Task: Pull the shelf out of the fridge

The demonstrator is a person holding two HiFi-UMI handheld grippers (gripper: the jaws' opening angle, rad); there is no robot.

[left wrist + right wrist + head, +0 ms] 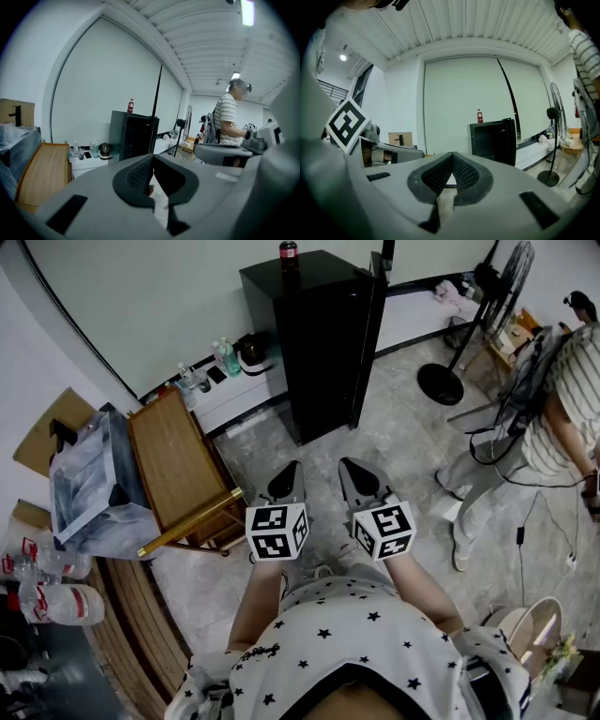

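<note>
Cool, even illumination from ceiling strip lights [247, 11] casts soft shadows, the fridge [319, 343] renders near-black without interior detail, and both gripper views show fisheye curvature with dark vignetted corners.
</note>
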